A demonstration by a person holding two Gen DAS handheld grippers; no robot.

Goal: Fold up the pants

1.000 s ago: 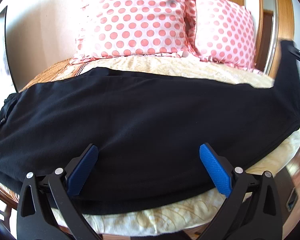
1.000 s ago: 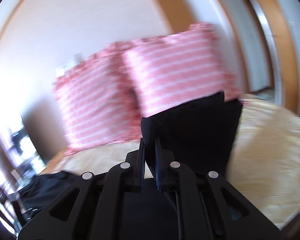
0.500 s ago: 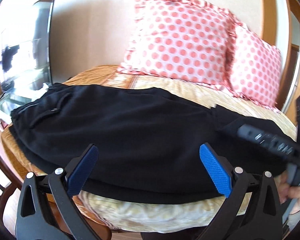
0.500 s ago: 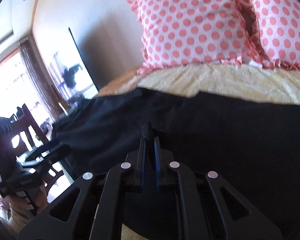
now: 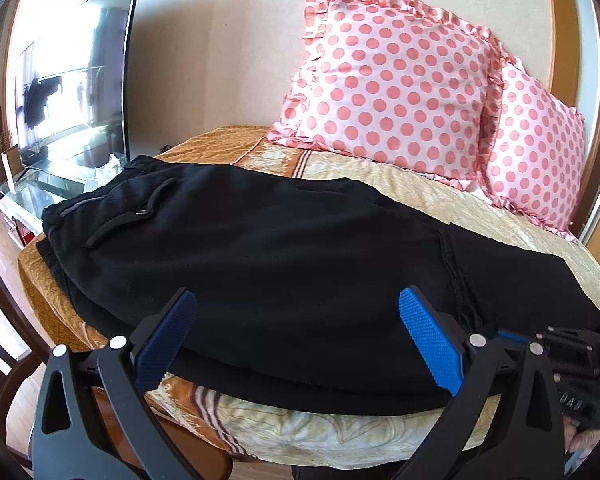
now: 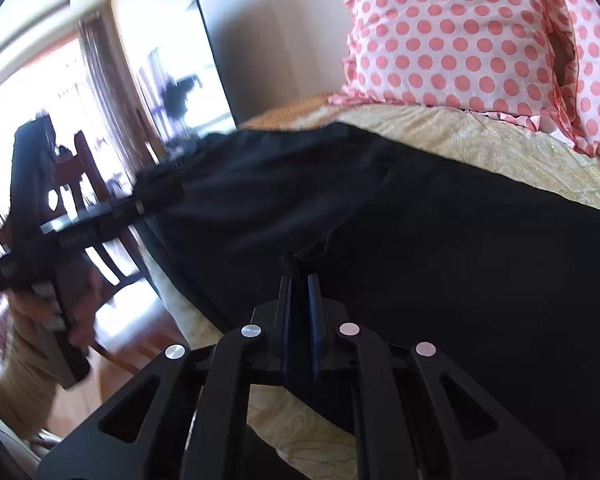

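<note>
Black pants lie across the bed. Left gripper jaws released; right gripper jaws clenched on pants fabric.

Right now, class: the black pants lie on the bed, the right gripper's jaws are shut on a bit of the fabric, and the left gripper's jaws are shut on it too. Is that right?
Not quite. The left gripper has its jaws wide apart, holding nothing, as the left wrist view shows. The rest stands: the black pants lie on the bed, and the right gripper is shut on a bit of fabric.

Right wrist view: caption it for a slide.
Right claw shut on black pants spread over the bed.
</note>
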